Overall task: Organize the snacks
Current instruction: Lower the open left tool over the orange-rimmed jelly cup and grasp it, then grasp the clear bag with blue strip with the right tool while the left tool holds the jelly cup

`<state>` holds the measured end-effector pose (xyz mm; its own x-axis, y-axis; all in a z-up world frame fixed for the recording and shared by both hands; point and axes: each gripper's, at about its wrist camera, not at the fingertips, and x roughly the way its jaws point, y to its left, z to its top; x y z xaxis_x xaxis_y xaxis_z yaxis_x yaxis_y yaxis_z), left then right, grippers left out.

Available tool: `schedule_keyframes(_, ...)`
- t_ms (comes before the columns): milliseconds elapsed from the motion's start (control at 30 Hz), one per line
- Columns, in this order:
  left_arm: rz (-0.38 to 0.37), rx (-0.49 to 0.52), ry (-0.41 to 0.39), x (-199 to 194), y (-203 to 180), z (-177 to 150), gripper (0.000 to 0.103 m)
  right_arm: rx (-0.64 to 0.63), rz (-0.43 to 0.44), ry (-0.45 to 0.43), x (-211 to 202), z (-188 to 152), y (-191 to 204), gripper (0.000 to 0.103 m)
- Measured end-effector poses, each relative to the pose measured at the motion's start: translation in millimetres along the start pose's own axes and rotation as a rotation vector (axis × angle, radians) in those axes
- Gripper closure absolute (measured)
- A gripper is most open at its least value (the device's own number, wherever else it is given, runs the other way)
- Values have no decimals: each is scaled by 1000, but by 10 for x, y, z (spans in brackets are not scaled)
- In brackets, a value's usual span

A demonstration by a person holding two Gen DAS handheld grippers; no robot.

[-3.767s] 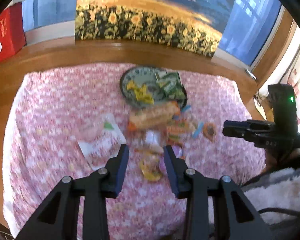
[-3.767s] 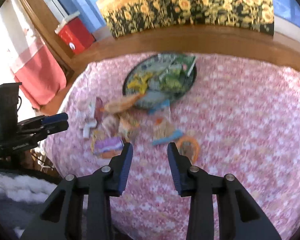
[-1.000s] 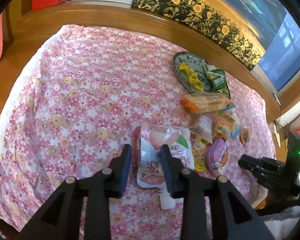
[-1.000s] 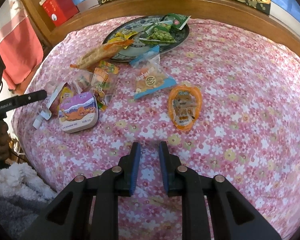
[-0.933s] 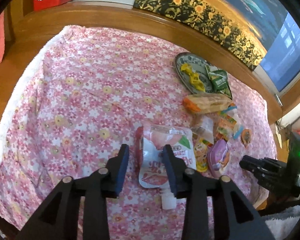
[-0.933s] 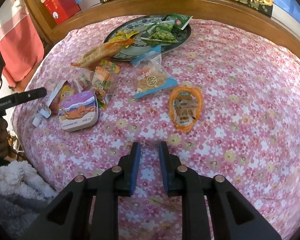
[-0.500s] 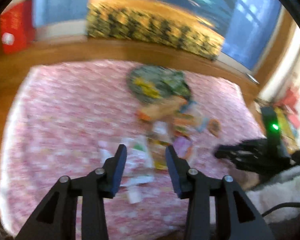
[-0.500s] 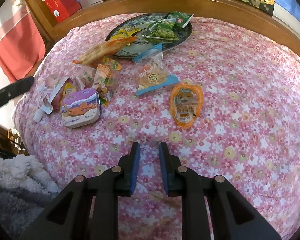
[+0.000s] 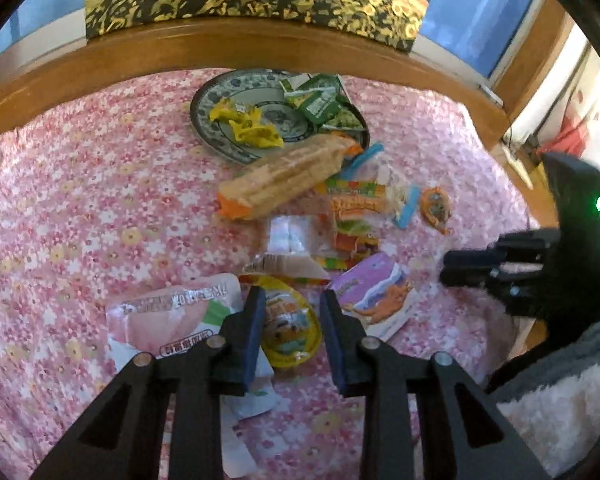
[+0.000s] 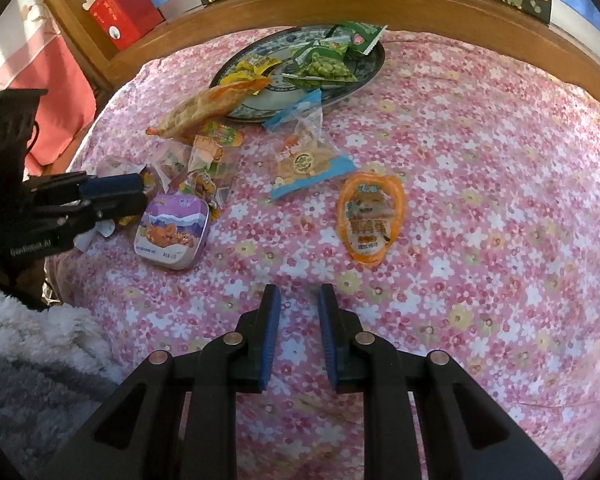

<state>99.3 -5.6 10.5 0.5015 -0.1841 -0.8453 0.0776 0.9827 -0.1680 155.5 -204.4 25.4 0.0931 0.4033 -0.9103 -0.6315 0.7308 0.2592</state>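
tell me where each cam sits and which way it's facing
Left wrist: on the left tongs, angled down at a yellow snack pack framed between its blue fingers; right tongs and a fluffy sleeve at right.
Right wrist: on the right tongs, angled down at bare floral cloth; left tongs at left.
Shared: purple tin, patterned plate, long orange packet.

Materials and finish
Matt floral cloth (image 10: pixel 480 184) over a varnished wood frame (image 10: pixel 420 4); glazed ceramic plate (image 9: pixel 208 120); glossy plastic snack wrappers (image 10: pixel 368 216); matt black plastic claw (image 10: pixel 296 308).
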Motion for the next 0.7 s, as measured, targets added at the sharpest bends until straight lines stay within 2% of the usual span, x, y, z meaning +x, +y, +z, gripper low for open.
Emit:
schedule_keyframes(167,2,22,15,36,-36,3,67,4,7,-6,-29,23,-29,82)
schedule_keyframes(200,22,38,19,38,-59,4,67,1,9,-3,-24,24,-27,82)
schedule_keyframes(267,132,105,48,59,-184,-8,63,-11,-3,-6,-44,18,-14,82)
schedule_keyframes(300,170,136,68,90,-245,-13,48,-22,-15,-12,-61,19,4,82)
schedule_keyframes(333,182,150,81,122,-278,-27,38,-30,-22,-18,-68,16,26,82)
schedule_keyframes(367,176,150,83,157,-288,-24,38,-35,-22,-25,-79,12,51,82)
schedule_keyframes(400,187,155,75,181,-296,-13,38,-37,-20,-27,-81,12,59,82)
schedule_keyframes(433,204,156,72,224,-289,8,45,-40,-18,-26,-79,12,70,82)
schedule_keyframes(467,200,135,83,282,-251,27,52,-42,-16,-23,-75,12,77,82)
schedule_keyframes(500,179,114,73,286,-221,36,63,-44,-16,-24,-79,10,81,82)
schedule_keyframes(700,131,53,44,204,-132,-4,68,-13,-11,-25,-79,2,25,82)
